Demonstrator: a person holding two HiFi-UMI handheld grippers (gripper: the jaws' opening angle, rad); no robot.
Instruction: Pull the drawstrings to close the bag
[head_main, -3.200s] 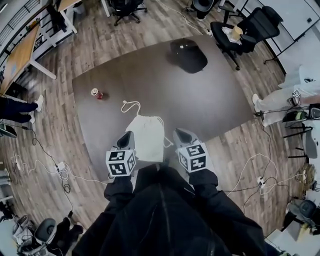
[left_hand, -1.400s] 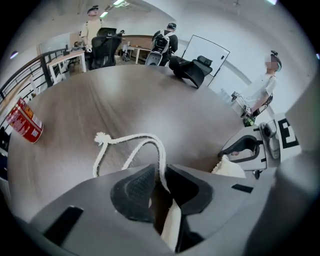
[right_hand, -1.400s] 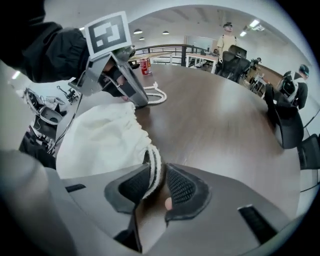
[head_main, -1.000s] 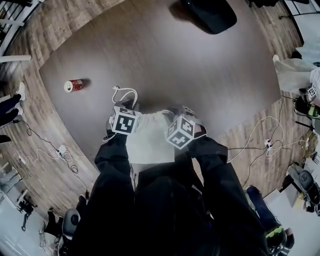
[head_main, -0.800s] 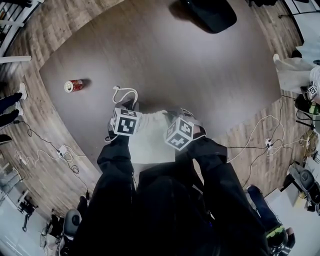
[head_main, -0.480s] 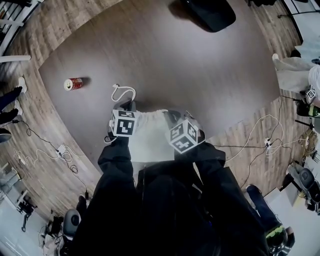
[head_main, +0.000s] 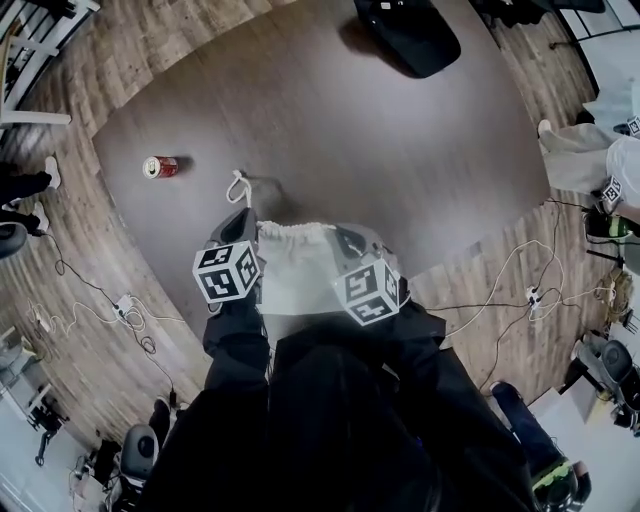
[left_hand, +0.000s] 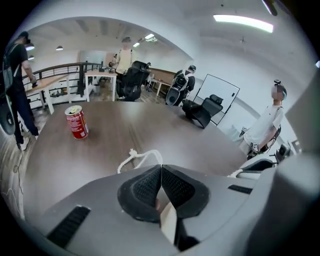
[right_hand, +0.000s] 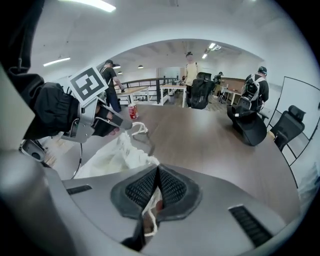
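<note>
Resting at the near edge of the counter (head_main: 330, 130), the white drawstring bag (head_main: 295, 275) has its gathered mouth turned away from the person. The left gripper (head_main: 243, 220) has its jaws pressed together on the left corner of the bag's mouth, with a strip of cream cloth showing between the pads. The right gripper (head_main: 350, 238) pinches the right corner, and white cloth and a bit of cord hang below its closed jaws. A knotted drawstring loop (head_main: 240, 186) trails on the counter just beyond the bag's left corner. Farther left of the bag, well apart, a red drinks can (head_main: 160, 167) stands upright. Far beyond the bag, a black backpack (head_main: 408, 35) sits on the counter. To the bag's right, off the counter, white cables (head_main: 520, 290) run across the wooden floor.
</note>
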